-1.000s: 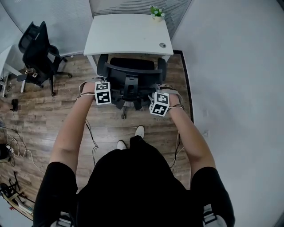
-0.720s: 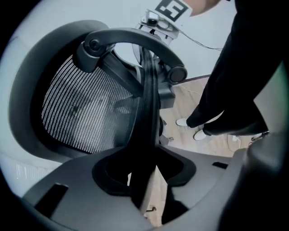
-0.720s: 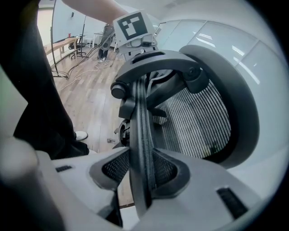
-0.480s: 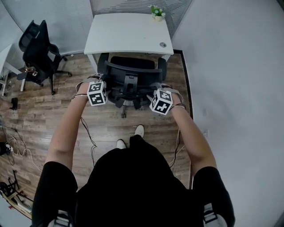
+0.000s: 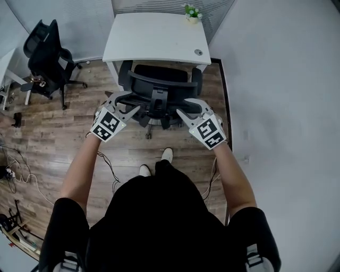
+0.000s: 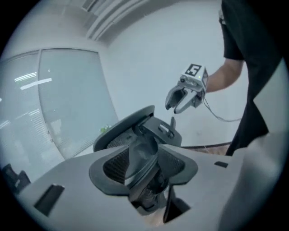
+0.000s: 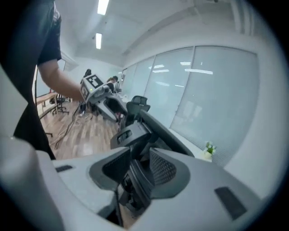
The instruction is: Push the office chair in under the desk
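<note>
The black office chair stands with its seat partly beneath the white desk and its back towards me. My left gripper hovers at the left end of the chair back. Its jaws have just been opening, then closing slightly, and nothing is between them. My right gripper hovers open at the right end of the back, holding nothing. In the left gripper view the chair shows beyond the left gripper, with the right gripper further off. The right gripper view shows the chair past the right gripper.
A second black office chair stands at the far left. A potted plant sits on the desk's far right corner. A white wall runs close along the right. Cables lie on the wooden floor at left. My feet are behind the chair.
Both grippers have risen from beside the chair back and rolled outward, so their marker cubes now sit nearer me and the fingers point at the chair. The chair has stayed put.
</note>
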{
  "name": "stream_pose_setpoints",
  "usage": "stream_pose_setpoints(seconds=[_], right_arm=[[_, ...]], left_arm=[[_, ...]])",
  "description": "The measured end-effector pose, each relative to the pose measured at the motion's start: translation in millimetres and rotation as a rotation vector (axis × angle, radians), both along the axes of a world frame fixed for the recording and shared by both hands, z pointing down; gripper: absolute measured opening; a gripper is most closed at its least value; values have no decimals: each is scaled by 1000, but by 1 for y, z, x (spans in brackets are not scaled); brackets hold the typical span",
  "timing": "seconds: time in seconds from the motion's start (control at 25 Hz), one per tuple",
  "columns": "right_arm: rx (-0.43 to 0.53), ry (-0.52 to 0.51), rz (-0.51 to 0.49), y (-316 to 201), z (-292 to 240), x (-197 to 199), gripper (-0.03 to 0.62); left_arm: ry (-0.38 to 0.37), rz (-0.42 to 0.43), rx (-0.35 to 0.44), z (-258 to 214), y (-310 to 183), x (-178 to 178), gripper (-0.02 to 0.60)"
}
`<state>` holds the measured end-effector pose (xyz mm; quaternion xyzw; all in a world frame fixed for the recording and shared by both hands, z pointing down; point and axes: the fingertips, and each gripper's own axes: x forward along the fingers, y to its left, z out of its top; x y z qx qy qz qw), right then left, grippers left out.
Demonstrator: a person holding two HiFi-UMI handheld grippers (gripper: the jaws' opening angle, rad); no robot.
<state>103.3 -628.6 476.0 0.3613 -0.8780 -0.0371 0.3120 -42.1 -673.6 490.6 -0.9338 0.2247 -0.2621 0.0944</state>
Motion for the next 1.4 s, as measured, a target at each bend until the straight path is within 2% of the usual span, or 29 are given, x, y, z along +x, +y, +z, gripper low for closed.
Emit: stream_pose_setpoints(seconds=[0.2,0.28,0.36,0.56,0.72,0.84,1.4], right_arm=[[73,-251,54,10,-43,-15,136],[96,-329,71,14,-57,-18,132],[129,-382,79,17,-70,-19,123],[191,-446,87,18,-93,-18,81],[206,-465,92,18,-96,-20,23],[215,-483,95,19,-100,-21,2],[239,-521,103,13,-124,-21,2]], left_arm=[[302,-82,-106,-46,11,15,182],[371,-101,-104,-60,16,22,155],[409,-105,-77,-71,22,29,130],[475,-114,-21,-93,28,42,50],[527,-125,-21,-103,31,44,-5],[533,-131,-8,-106,31,44,-6],[532,-124,43,-126,31,47,-6]])
